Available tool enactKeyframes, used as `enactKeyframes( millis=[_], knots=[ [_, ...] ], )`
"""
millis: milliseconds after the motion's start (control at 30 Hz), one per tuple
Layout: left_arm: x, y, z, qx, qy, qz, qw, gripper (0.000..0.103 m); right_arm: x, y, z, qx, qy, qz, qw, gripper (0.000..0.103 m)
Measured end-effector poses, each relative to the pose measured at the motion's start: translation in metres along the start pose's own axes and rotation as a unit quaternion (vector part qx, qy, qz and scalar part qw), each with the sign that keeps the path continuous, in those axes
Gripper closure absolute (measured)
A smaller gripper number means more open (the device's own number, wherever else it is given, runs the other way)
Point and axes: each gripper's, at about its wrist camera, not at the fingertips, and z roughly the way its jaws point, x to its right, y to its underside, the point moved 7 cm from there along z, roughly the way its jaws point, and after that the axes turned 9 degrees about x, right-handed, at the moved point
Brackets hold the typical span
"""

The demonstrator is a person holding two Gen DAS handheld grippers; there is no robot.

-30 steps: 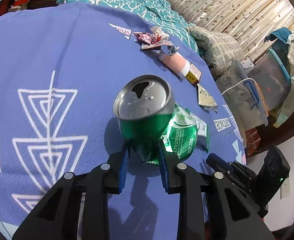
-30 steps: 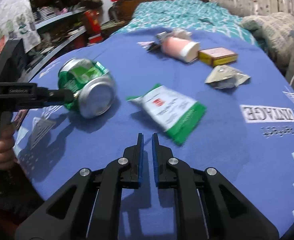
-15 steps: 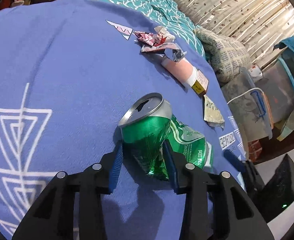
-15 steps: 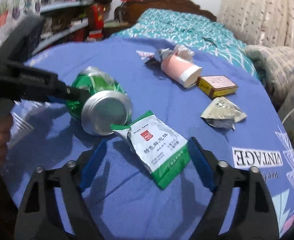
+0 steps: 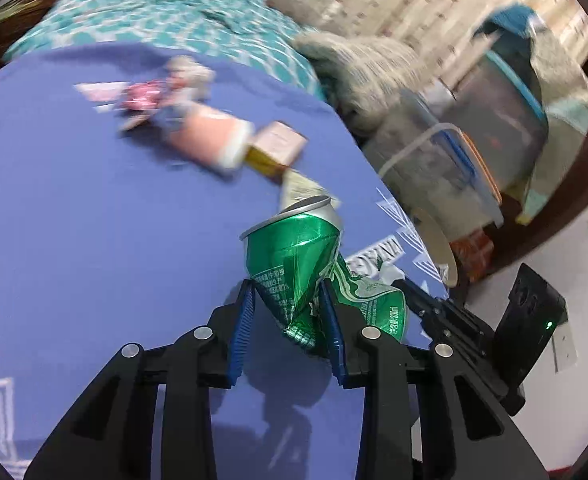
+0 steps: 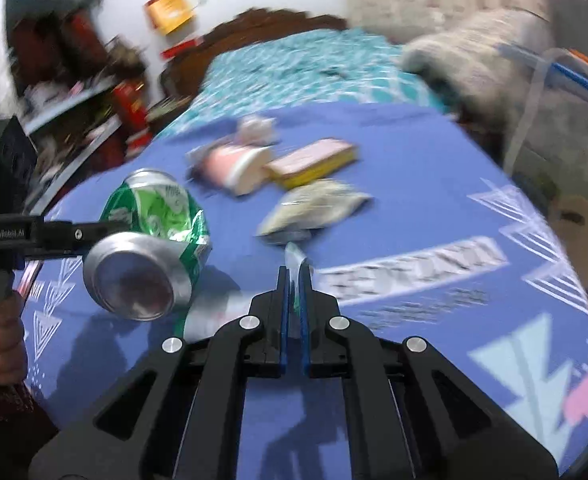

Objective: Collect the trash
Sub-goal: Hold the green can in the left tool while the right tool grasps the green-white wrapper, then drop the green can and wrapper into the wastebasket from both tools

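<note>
The crushed green can [image 5: 294, 264] is pinched by the left gripper [image 5: 290, 332] for removal; the sachet [image 6: 295, 256], at twelve o'clock, is nipped by the right gripper [image 6: 293, 280].

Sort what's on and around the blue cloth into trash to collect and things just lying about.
Trash:
- crushed green can, in the left tongs
- sachet, in the right tongs
- pink cup
- yellow box
- crumpled wrapper

Lying about:
- teal bedspread
- storage bins
- shelves
</note>
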Motion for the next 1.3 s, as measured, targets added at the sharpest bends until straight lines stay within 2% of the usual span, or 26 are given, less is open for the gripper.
enactKeyframes(
  millis=[133,333,400,433,500,533,600,633,667,700,767,900,933,967,1000,1067,1167,1300],
  knots=[
    [0.050,-0.005,0.044,-0.032,0.024,0.035,0.9986,0.073,0.064,-0.010,-0.021,0.022,0.027,0.051,0.998,0.096],
    [0.130,-0.017,0.106,-0.066,0.052,0.099,0.9915,0.074,0.145,-0.035,-0.044,0.046,0.052,0.095,0.993,0.096],
    [0.151,-0.020,0.119,-0.072,0.060,0.109,0.9897,0.075,0.157,-0.034,-0.046,0.031,0.027,0.116,0.992,0.096],
    [0.157,-0.021,0.121,-0.071,0.066,0.110,0.9891,0.075,0.160,-0.029,-0.047,0.024,0.016,0.132,0.991,0.092],
    [0.166,-0.024,0.121,-0.066,0.072,0.116,0.9884,0.075,0.160,-0.014,-0.045,0.009,-0.020,0.171,0.985,0.092],
    [0.165,-0.025,0.119,-0.064,0.074,0.116,0.9884,0.075,0.156,-0.003,-0.044,-0.005,-0.056,0.199,0.978,0.088],
    [0.160,-0.027,0.114,-0.062,0.074,0.112,0.9890,0.075,0.150,0.013,-0.040,-0.026,-0.094,0.232,0.968,0.056],
    [0.154,-0.027,0.111,-0.062,0.073,0.108,0.9896,0.075,0.147,0.020,-0.039,-0.032,-0.100,0.237,0.966,0.023],
    [0.147,-0.027,0.107,-0.061,0.072,0.102,0.9903,0.075,0.142,0.024,-0.037,-0.033,-0.106,0.239,0.965,0.023],
    [0.144,-0.027,0.105,-0.061,0.071,0.098,0.9908,0.075,0.136,0.027,-0.034,-0.033,-0.113,0.237,0.964,0.025],
    [0.131,-0.027,0.099,-0.059,0.065,0.087,0.9924,0.075,0.126,0.029,-0.022,-0.054,-0.112,0.213,0.969,0.037],
    [0.110,-0.028,0.087,-0.054,0.054,0.072,0.9944,0.075,0.094,0.029,0.008,-0.082,-0.111,0.169,0.976,0.051],
    [0.106,-0.029,0.085,-0.053,0.050,0.070,0.9949,0.076,0.079,0.032,0.015,-0.093,-0.102,0.138,0.981,0.059],
    [0.101,-0.030,0.083,-0.053,0.047,0.067,0.9952,0.076,0.066,0.031,0.016,-0.082,-0.077,0.090,0.990,0.082],
    [0.099,-0.030,0.081,-0.051,0.046,0.067,0.9954,0.076,0.053,0.036,0.019,-0.094,-0.065,0.048,0.992,0.083],
    [0.097,-0.031,0.078,-0.049,0.044,0.069,0.9954,0.076,0.040,0.037,0.018,-0.083,-0.051,0.016,0.995,0.091],
    [0.104,-0.032,0.082,-0.053,0.045,0.078,0.9946,0.076,0.048,0.032,0.008,-0.059,-0.039,0.024,0.997,0.098],
    [0.131,-0.035,0.101,-0.061,0.058,0.098,0.9916,0.077,0.096,0.011,-0.015,-0.017,0.002,0.067,0.998,0.098]
  ],
)
